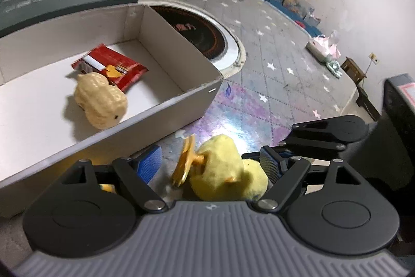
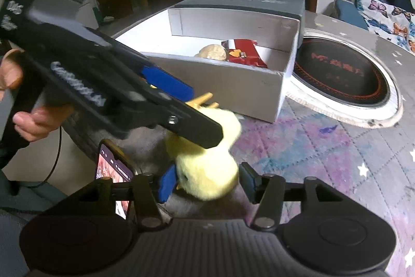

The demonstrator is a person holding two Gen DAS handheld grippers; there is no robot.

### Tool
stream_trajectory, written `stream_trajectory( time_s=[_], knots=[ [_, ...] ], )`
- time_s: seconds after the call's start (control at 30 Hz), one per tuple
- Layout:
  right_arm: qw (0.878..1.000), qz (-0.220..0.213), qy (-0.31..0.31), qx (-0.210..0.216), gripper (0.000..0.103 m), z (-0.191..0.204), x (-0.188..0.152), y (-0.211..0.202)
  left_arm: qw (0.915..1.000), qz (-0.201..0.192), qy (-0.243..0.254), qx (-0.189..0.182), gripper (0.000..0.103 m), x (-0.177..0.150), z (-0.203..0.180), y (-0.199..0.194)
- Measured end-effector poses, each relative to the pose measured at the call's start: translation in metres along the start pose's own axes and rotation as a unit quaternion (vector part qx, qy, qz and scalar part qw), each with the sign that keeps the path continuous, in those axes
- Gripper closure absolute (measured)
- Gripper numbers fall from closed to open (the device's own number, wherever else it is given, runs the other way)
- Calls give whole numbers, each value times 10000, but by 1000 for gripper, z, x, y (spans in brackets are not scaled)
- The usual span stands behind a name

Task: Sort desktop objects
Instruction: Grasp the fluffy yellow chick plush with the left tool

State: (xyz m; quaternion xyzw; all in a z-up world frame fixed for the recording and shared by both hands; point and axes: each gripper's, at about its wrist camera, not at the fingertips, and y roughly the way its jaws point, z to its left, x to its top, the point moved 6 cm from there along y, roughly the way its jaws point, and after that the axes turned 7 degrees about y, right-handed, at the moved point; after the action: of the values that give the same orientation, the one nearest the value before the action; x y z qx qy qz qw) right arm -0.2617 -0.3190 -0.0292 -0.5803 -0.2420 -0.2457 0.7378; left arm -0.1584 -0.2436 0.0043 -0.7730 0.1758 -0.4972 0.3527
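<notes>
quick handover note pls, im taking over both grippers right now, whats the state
Left gripper: open, fingers either side of the yellow plush chick, not clearly clamped.
Right gripper: open, also around the chick, from the other side.
The chick lies on the table mat, just outside the grey box.
Done: peanut toy and red snack packet are in the box.
Left: grip the chick with one gripper and move it into the box.

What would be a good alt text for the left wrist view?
A yellow plush chick lies on the patterned table between the open fingers of the left gripper. Behind it, an open grey box holds a peanut-shaped toy and a red snack packet.
</notes>
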Motion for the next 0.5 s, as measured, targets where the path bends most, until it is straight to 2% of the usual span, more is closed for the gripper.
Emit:
stream_trajectory(
  time_s=[0.13, 0.3, 0.5],
  knots=[
    [9999, 53, 103, -13, 50, -3, -8, -1, 9998, 201, -60, -41, 22, -4, 1, 15],
    [9998, -40, 199, 37, 54, -3, -7, -1, 9995, 210, -175, -158, 22, -7, 0, 21],
    [9999, -61, 122, -73, 54, -1, -5, -3, 9995, 97, -167, -244, 31, -5, -2, 18]
  ],
)
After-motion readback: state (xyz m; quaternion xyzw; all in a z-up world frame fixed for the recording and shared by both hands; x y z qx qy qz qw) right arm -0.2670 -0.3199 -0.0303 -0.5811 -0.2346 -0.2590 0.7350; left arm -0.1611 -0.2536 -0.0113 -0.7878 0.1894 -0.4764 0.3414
